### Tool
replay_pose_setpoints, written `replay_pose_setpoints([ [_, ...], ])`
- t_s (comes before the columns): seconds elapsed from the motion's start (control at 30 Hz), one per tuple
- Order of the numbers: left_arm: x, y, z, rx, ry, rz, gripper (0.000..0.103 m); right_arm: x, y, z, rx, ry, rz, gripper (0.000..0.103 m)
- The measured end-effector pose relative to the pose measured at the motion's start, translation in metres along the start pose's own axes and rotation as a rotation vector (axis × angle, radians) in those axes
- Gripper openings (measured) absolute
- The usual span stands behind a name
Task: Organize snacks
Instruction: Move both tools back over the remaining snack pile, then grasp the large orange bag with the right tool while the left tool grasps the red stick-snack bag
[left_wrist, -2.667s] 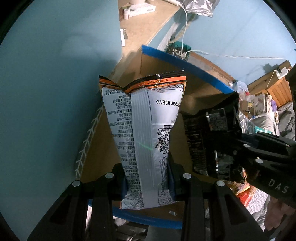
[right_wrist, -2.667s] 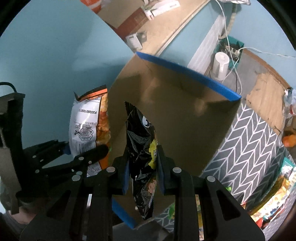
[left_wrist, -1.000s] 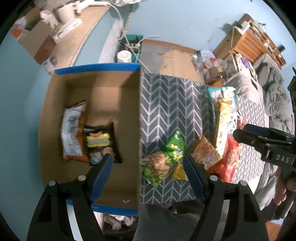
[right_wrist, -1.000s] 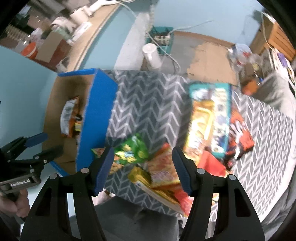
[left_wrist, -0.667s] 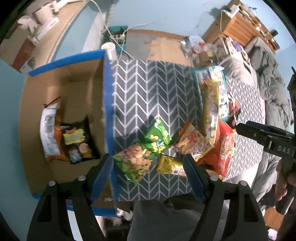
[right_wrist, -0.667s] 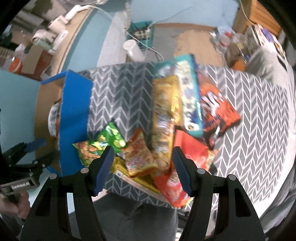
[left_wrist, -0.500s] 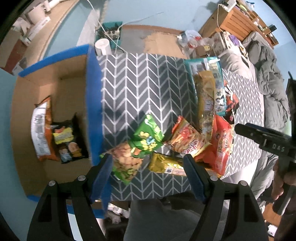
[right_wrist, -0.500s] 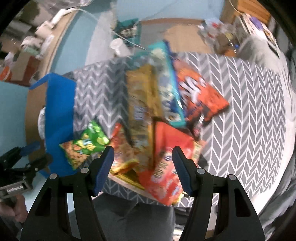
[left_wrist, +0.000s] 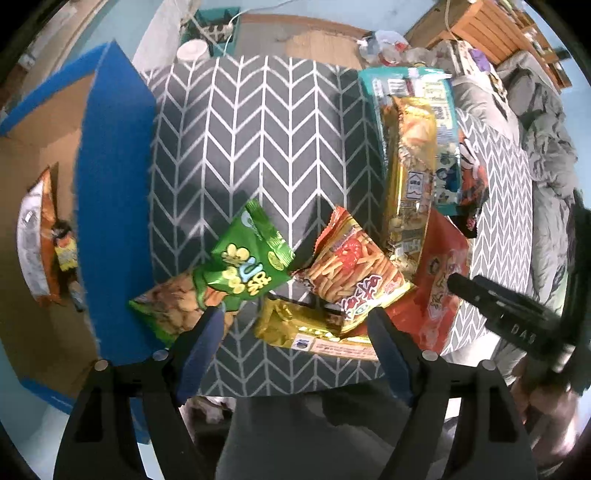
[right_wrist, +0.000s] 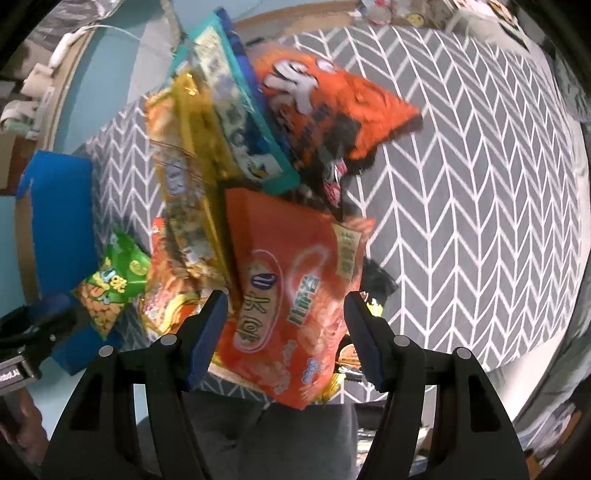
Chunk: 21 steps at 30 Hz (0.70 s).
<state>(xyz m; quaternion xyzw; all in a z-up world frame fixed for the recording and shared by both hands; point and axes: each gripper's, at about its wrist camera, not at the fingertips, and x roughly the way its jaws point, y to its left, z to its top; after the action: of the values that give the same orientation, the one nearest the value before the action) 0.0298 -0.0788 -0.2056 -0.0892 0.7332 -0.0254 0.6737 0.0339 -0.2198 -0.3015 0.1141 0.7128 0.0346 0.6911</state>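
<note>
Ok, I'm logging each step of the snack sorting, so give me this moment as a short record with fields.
surface: grey chevron cloth
box: cardboard box with blue edge, at the cloth's left side
in box: white-and-orange bag and a dark bag
on cloth: green bag, fries bag, gold bag, large red bag, long yellow pack, teal pack
left gripper: empty, jaws opening, above gold bag
right gripper: open, empty, above large red bag

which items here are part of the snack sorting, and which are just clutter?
Job:
cardboard box with two bags inside
green bag
fries bag
gold packet
red bag
orange bag
teal pack

Clutter:
white cup
power strip
wooden rack
grey bedding
</note>
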Motion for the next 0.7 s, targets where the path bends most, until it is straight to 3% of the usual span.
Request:
replay_pose_setpoints([
  [0.7,0.053,-0.021,0.019,-0.216,0.137,-0.059,0.087,0.063,0.023,0.016,-0.002,0.002,-0.090,0.070],
])
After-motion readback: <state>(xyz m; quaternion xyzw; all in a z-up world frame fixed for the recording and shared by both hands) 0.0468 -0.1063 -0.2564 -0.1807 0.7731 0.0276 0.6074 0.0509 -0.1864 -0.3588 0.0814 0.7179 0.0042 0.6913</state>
